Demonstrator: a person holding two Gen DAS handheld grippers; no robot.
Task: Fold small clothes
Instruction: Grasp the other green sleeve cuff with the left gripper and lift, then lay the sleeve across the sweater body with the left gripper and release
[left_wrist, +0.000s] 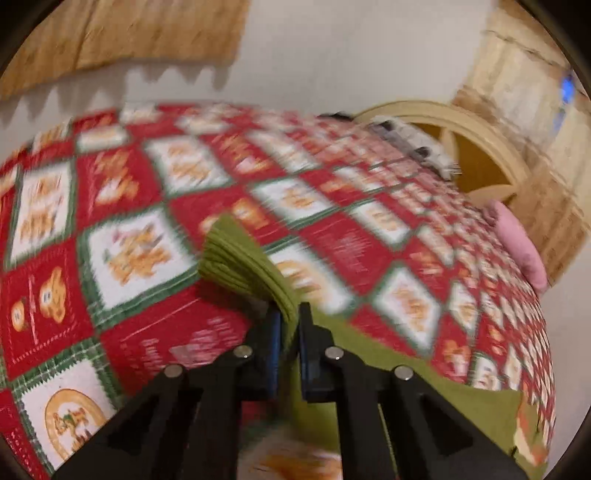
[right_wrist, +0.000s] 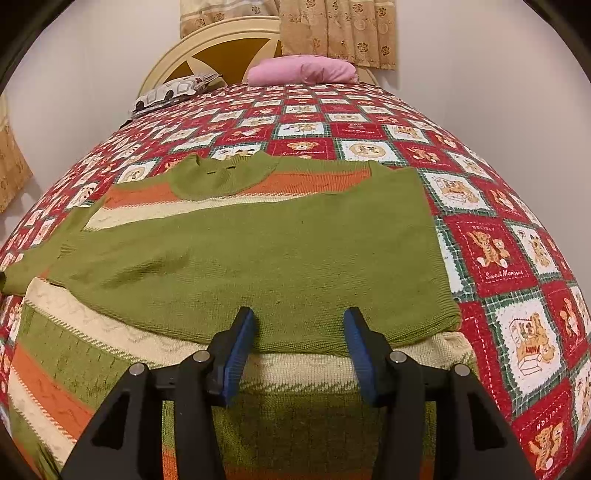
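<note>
Pinching the sweater's cuff (left_wrist: 236, 258) in my left jaws, sleeve running off to my right across the bed (right_wrist: 491, 254). Right gripper (right_wrist: 299, 347) hangs half open over the sweater (right_wrist: 258, 251), gripping nothing.

White wall (right_wrist: 480, 74), tan curtains (right_wrist: 336, 33) (floral), cream headboard (right_wrist: 221, 44), quilted bed (right_wrist: 498, 258)

A home bedroom. A bed (right_wrist: 480, 177) fills both views, covered w/ a red, white & green teddy-bear patchwork quilt (right_wrist: 491, 254). At its head: a cream arched headboard (right_wrist: 221, 40), a pink pillow (right_wrist: 303, 70) & a patterned grey-white pillow (right_wrist: 170, 92). Beige floral curtains (right_wrist: 340, 33) hang on plain white walls (right_wrist: 480, 62).
</note>
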